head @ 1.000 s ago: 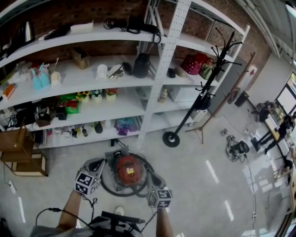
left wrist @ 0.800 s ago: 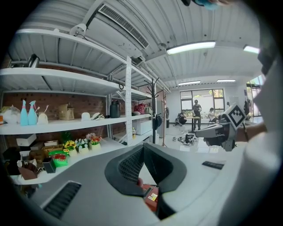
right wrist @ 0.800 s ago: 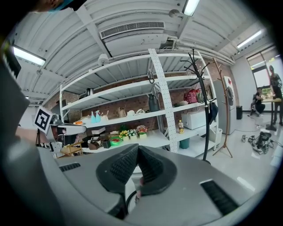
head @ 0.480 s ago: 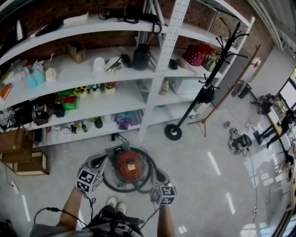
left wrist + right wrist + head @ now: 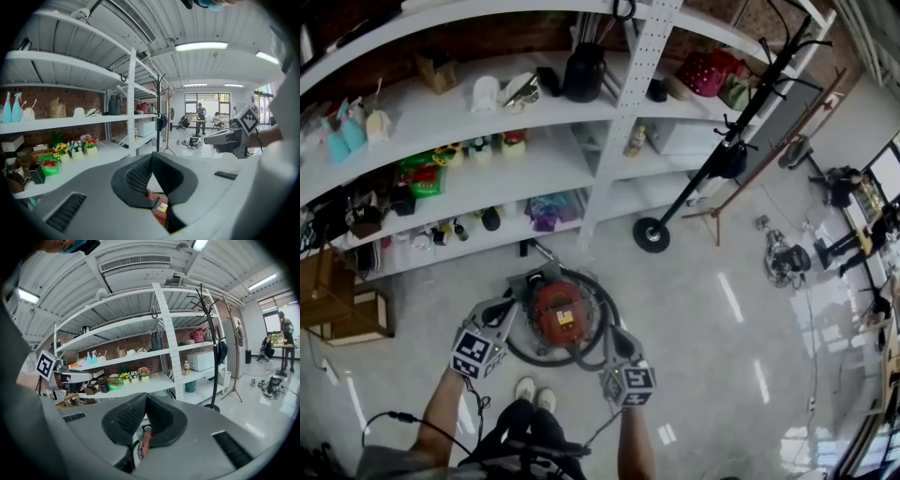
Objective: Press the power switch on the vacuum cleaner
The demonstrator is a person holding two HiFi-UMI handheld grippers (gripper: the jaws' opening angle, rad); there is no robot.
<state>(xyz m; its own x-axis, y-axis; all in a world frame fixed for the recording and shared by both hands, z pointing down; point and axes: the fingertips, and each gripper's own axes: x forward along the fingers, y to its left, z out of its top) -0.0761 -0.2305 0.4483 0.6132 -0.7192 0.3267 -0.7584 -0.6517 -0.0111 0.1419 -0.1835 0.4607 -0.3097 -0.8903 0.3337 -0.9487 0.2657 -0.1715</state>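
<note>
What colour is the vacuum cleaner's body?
The vacuum cleaner is red with a yellow label on top; the head view shows it best.

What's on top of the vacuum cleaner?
The vacuum cleaner shows a yellow label on its red top; no switch is discernible. The left gripper and right gripper cover its sides.

Three lenses: one high, two low and level

Head view drops steeply onto the floor (image 5: 703,319), vacuum cleaner (image 5: 558,317) low centre, shelving (image 5: 487,178) arcing across the top. The left claw (image 5: 151,159) view runs level along its jaws, shelving at frame left, right claw (image 5: 208,139) at right. The right claw view answers, left claw at its left edge. All three share shelving and coat stand (image 5: 689,187).
</note>
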